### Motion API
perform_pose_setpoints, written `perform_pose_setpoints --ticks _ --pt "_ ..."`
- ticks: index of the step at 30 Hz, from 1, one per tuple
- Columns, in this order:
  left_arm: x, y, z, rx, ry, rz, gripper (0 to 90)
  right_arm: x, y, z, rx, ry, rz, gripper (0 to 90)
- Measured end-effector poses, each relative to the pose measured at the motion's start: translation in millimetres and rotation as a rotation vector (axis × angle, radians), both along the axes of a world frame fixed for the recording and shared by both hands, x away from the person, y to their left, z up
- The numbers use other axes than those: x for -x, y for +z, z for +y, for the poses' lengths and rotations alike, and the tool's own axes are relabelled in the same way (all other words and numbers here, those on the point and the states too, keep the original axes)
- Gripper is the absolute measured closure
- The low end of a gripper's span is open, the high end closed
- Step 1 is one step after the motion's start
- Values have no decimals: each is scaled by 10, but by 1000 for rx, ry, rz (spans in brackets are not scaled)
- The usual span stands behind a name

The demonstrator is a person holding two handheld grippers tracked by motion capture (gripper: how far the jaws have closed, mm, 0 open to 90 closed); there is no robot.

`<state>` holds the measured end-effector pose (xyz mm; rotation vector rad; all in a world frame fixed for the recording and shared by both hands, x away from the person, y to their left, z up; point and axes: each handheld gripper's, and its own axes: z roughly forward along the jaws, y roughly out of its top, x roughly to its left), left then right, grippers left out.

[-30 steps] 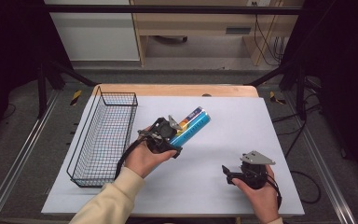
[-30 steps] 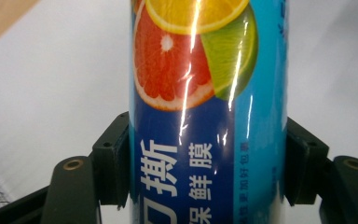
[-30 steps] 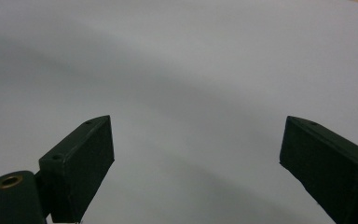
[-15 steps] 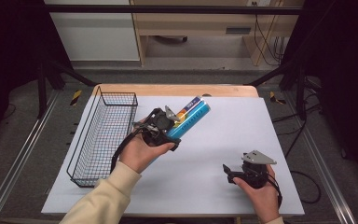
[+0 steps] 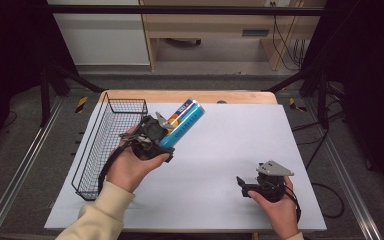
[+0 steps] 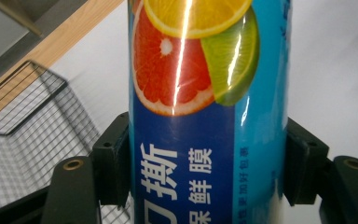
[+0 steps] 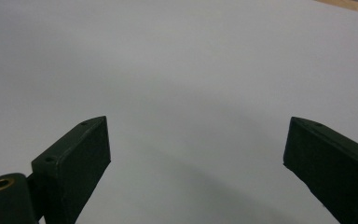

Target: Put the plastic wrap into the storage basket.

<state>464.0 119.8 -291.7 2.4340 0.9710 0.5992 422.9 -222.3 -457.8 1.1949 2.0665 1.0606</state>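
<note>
The left gripper [image 5: 164, 136], jaws clamped on a blue citrus-printed tube [image 5: 182, 122], holds it seemingly clear above the tabletop [image 5: 230, 150], right of the wire basket [image 5: 105, 145]; best carried level over the rim, while the right gripper [image 5: 247, 184] idles, jaws apart.

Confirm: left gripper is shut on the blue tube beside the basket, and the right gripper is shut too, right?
Not quite. The right gripper is open: the right gripper view shows its jaws wide apart over bare table. The left gripper is indeed shut on the blue tube beside the basket.
</note>
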Motion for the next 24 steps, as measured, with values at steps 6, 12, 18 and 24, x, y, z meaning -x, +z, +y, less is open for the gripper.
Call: perform_pose_setpoints --ticks 6,12,18,24 --pt "36 97 248 -8 41 1 321 -3 -1 -25 -26 -12 10 72" --pt "82 100 366 -8 63 2 321 4 2 -41 -32 -12 10 52" --pt "137 56 472 -9 85 16 321 11 2 -43 -30 -10 2 54" --pt "170 -11 587 -2 106 29 321 4 -9 -39 -24 -9 14 57"
